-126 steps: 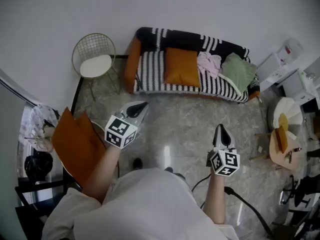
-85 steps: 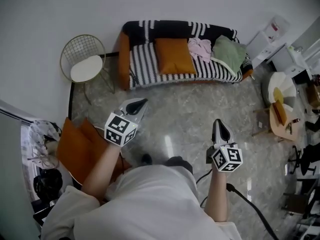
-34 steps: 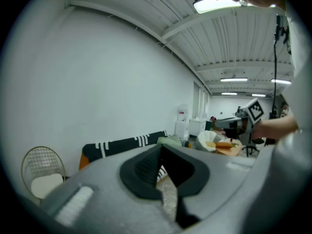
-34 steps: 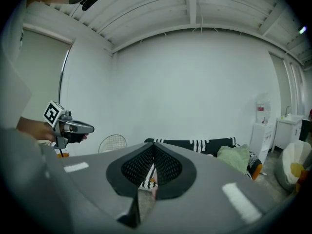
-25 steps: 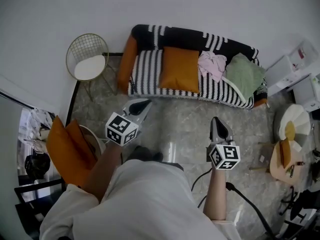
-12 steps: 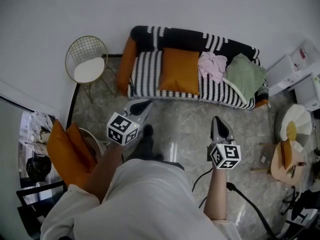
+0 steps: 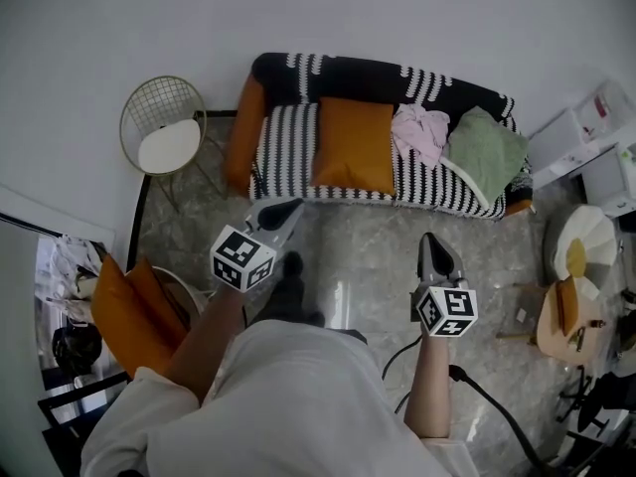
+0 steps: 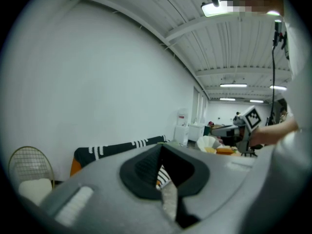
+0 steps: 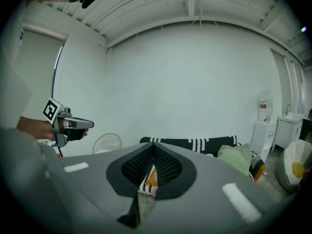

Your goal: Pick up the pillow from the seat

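An orange pillow (image 7: 353, 145) lies on the seat of a black-and-white striped sofa (image 7: 283, 142) against the far wall. My left gripper (image 7: 285, 210) hangs shut and empty over the floor just in front of the sofa's left part. The right gripper (image 7: 434, 245) is also shut and empty, farther back from the sofa and to the right. In the right gripper view a sliver of the pillow (image 9: 152, 179) shows past the closed jaws of the right gripper (image 9: 153, 146). The left gripper (image 8: 161, 149) points at the sofa (image 8: 114, 149).
A pink cloth (image 7: 417, 127) and a green cloth (image 7: 487, 143) lie on the sofa's right half. A round wire chair (image 7: 164, 132) stands left of the sofa. Orange cushions (image 7: 124, 306) sit at the left, a small round table (image 7: 568, 296) at the right. A cable (image 7: 487, 405) trails on the floor.
The person has stepped forward, one foot now showing between the grippers, and the sofa has drawn slightly nearer. Both grippers keep their pose and stay shut.
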`<action>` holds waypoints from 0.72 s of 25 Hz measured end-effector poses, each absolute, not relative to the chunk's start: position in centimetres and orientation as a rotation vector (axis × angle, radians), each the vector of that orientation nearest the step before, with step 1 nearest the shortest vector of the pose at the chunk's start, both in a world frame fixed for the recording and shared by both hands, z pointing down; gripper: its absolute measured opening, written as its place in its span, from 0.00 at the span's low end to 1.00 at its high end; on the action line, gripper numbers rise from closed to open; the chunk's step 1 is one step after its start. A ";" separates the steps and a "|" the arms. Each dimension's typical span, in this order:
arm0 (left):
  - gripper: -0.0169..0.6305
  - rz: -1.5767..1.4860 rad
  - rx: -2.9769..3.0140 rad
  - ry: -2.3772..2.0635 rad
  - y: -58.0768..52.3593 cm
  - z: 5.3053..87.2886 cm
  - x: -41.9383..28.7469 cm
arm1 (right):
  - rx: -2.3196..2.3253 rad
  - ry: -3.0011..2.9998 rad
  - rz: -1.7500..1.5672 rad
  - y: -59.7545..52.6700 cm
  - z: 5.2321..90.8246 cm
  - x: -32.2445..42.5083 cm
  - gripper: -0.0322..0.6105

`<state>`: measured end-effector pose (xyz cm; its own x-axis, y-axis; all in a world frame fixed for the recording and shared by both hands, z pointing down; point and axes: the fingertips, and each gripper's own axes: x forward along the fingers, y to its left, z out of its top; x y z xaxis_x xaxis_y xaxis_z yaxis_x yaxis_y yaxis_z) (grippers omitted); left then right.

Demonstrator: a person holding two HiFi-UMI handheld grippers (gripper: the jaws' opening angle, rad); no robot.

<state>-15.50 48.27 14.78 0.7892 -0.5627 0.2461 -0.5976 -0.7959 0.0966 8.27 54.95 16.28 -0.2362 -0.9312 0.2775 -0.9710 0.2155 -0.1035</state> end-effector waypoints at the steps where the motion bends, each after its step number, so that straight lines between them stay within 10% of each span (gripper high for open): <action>1: 0.02 0.300 2.814 -0.914 47.4 14.7 -15.5 | 1.841 -2.318 0.387 54.2 16.3 8.3 0.06; 18: 0.03 0.362 2.802 -0.842 30.6 15.7 -17.5 | 1.847 -2.269 0.400 38.4 16.0 5.1 0.06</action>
